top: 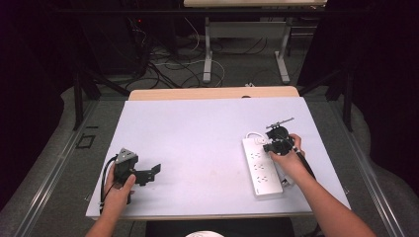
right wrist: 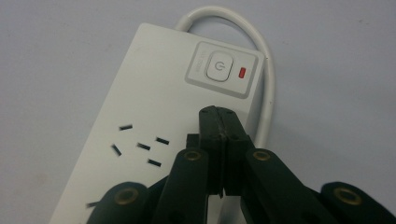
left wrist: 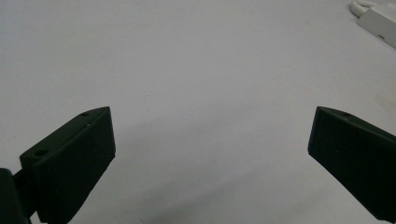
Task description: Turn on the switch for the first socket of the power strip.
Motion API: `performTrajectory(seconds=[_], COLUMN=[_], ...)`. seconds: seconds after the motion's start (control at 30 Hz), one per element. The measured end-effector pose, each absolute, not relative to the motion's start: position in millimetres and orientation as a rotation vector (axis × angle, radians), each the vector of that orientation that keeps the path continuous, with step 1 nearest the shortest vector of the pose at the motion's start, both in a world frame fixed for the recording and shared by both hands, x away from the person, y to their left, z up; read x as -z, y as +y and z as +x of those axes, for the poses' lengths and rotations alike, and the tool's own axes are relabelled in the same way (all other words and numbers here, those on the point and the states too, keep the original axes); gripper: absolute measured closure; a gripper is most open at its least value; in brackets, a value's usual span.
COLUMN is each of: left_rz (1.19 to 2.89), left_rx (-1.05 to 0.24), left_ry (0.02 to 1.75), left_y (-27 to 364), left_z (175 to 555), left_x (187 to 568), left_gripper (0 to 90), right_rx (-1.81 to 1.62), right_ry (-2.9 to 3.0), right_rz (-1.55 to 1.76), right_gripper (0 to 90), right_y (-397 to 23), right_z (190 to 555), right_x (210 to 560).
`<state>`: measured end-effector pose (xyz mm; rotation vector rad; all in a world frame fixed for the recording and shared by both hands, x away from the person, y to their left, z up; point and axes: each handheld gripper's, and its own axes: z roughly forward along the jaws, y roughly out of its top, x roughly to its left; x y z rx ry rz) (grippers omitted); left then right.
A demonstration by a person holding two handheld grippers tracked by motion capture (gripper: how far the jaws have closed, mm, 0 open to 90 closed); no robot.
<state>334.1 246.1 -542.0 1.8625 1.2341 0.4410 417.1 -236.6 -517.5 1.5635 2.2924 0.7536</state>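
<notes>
A white power strip [top: 261, 167] lies on the right half of the white table, its cable looping off the far end. In the right gripper view the power strip [right wrist: 154, 93] shows a white power button [right wrist: 219, 68] with a red indicator [right wrist: 242, 73] beside it. My right gripper [right wrist: 220, 112] is shut with nothing between its jaws, its tips hovering just short of the button panel; from above the right gripper [top: 273, 144] sits over the strip's far end. My left gripper [top: 154, 171] rests open at the table's front left, jaws wide apart above bare tabletop [left wrist: 210, 84].
The white table [top: 197, 138] has a wooden strip along its far edge. Beyond it, cables lie on the floor beneath another table's legs [top: 208, 49]. A corner of the power strip [left wrist: 378, 23] appears at the upper right of the left gripper view.
</notes>
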Motion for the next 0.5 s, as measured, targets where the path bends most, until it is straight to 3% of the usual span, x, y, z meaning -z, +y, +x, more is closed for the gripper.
performTrajectory(seconds=[0.5], left_rz=[1.853], left_rx=[-0.442], left_ry=[1.239], left_y=[245.3], left_z=[334.3], left_x=[543.0], left_gripper=[0.9], right_rx=[-0.764], right_ry=[2.293], right_rz=[1.567], right_gripper=[80.6], right_y=[-235.5], right_z=[416.3], right_x=[516.4])
